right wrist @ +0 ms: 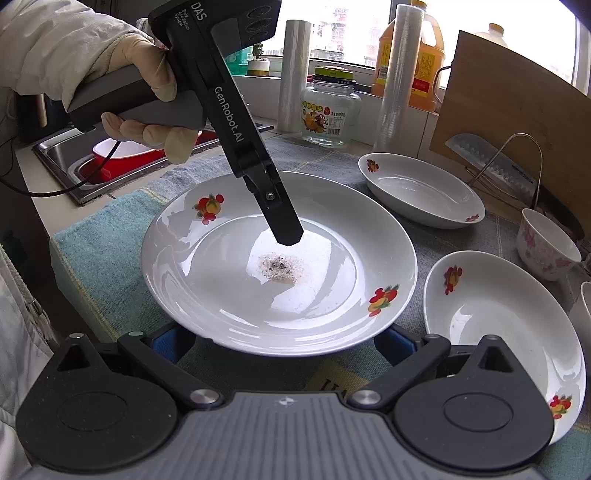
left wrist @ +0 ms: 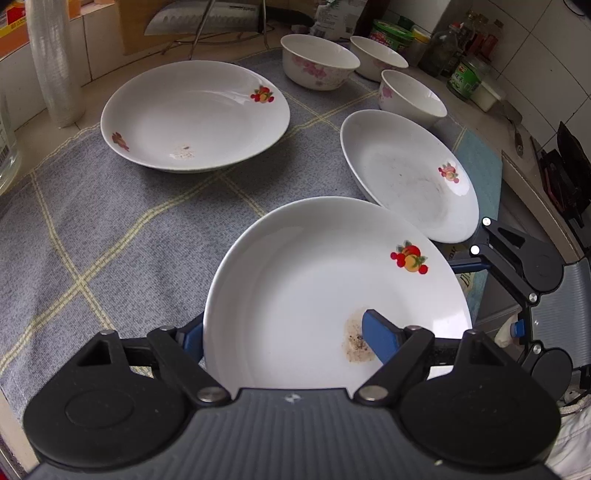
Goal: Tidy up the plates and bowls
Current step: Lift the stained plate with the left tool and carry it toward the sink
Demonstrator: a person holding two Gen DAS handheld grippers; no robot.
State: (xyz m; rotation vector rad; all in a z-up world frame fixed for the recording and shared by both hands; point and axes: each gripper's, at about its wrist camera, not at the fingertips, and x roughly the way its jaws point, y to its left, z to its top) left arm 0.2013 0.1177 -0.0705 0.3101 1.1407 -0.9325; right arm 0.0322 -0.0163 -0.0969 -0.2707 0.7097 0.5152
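A white fruit-patterned plate is pinched at its rim by the left gripper, one blue finger inside over a brown stain, the other hidden beneath. The right gripper hovers open just behind it; its fingertips are hidden under the plate. Checked cloth lies below.

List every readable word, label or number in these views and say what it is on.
"GenRobot.AI": on the shaft of the left gripper, right wrist view.
"DAS" with "Data Acquisition System" in small print: on the same gripper's head.
Glass jar label: too small to read.
Orange oil bottle label: blurred.
Green-lidded jars: unreadable.
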